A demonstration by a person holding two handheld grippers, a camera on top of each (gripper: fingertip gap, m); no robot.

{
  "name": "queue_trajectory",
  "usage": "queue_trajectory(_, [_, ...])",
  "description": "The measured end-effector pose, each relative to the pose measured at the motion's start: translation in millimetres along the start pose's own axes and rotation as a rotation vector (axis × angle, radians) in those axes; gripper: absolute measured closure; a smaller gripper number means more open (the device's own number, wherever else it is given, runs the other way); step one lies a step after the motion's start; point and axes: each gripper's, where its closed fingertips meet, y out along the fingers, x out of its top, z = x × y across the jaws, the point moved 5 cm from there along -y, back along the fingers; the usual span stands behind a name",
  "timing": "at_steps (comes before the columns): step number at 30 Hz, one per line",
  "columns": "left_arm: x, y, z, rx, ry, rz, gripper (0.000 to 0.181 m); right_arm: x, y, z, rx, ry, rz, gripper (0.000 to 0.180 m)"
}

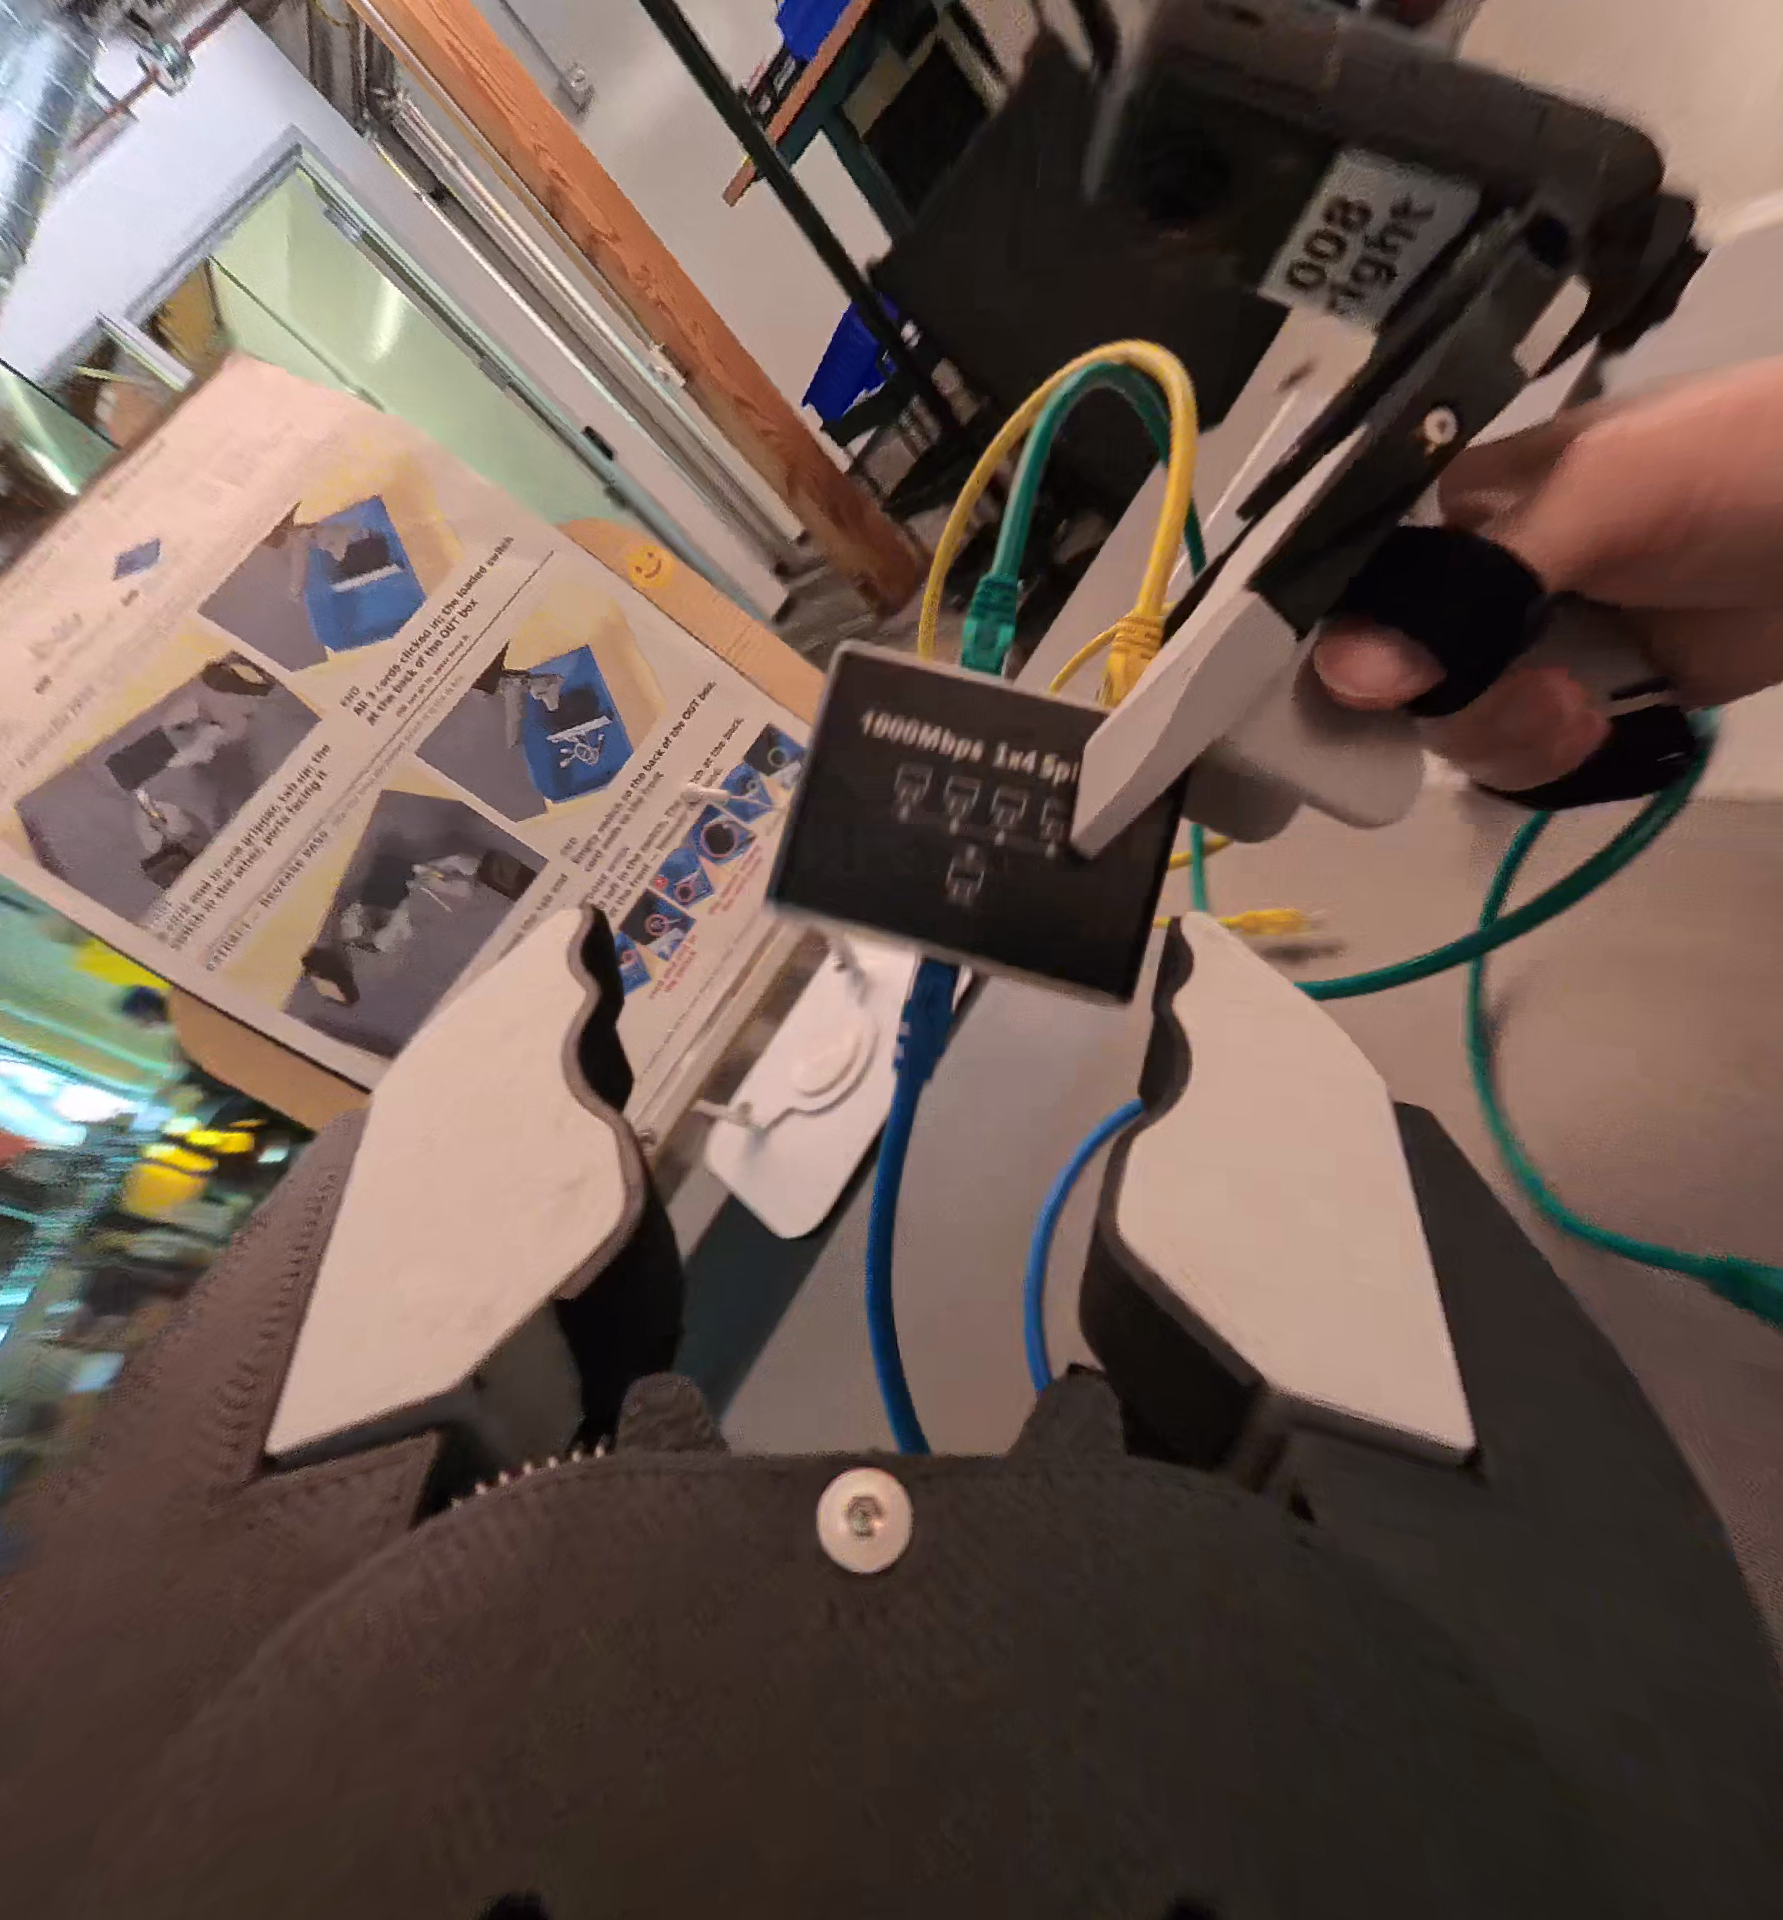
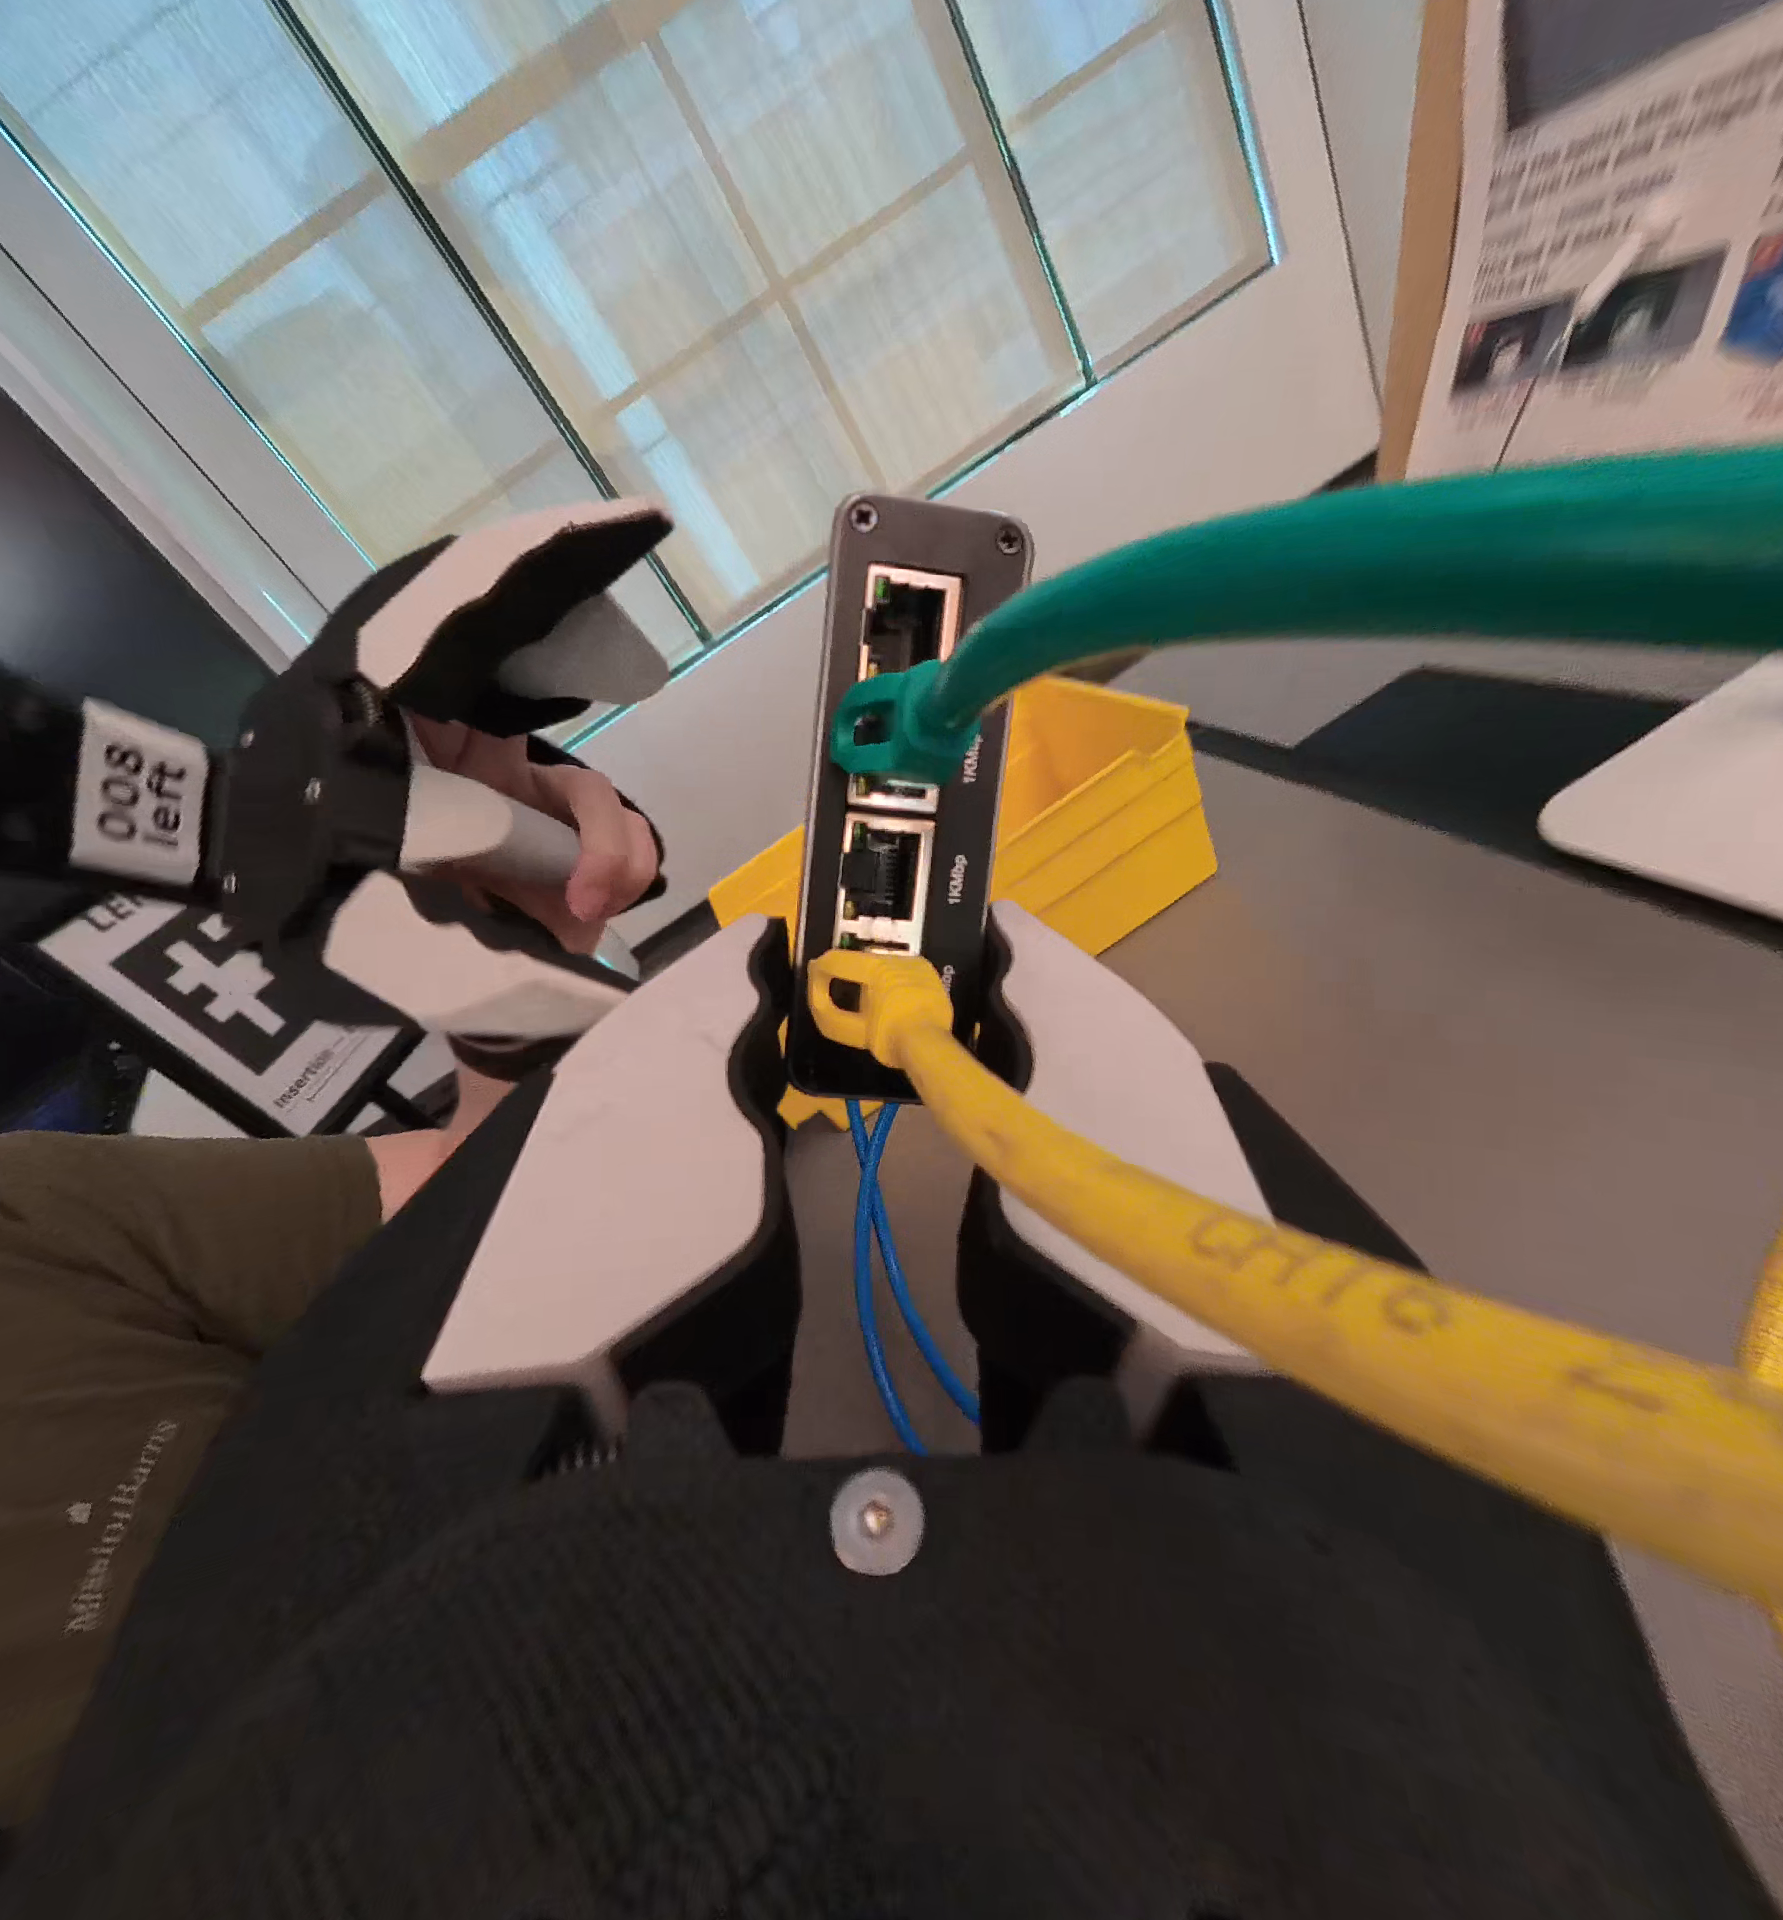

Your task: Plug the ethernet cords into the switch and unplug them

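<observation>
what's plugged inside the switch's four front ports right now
On the switch, a green cord and a yellow cord are plugged in; two ports are empty. The blue cord's plug is hidden.

Yellow plastic bin (image 2: pixel 1105 800) on a dark tabletop (image 2: pixel 1438 997), illustrated instruction sheet (image 1: pixel 347 707), large paned window (image 2: pixel 606 260)

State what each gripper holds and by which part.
Right gripper clamps the black switch by its two long sides at the yellow-cord end. Left gripper holds nothing, jaws open.
</observation>
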Motion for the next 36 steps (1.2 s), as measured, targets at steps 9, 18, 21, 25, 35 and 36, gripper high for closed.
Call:
queue_trajectory(9, [6.4,-50.6,50.3,0.020,-0.225,-0.106,0.092,87.0,-108.7,49.9,-0.088,-0.401,-0.393,0.146])
queue_trajectory(18, [0.7,-36.3,36.6,-0.040,-0.214,-0.030,0.092,118.3,-211.2,50.2,-0.302,-0.535,-0.762,0.146])
queue_trajectory(21, [-1.0,-31.2,31.6,-0.057,-0.206,-0.007,0.091,121.2,-233.8,51.0,-0.355,-0.550,-0.851,0.147])
queue_trajectory(25, [-4.3,-25.3,26.6,-0.077,-0.198,0.021,0.091,122.6,-255.0,55.3,-0.357,-0.537,-0.922,0.147])
queue_trajectory(35, [-3.1,-26.5,23.9,-0.135,-0.223,0.014,0.091,150.1,-256.0,87.0,-0.400,-0.552,-0.854,0.147])
queue_trajectory(36, [-2.2,-28.7,25.7,-0.137,-0.230,0.001,0.092,163.6,-253.0,84.1,-0.415,-0.547,-0.828,0.147])
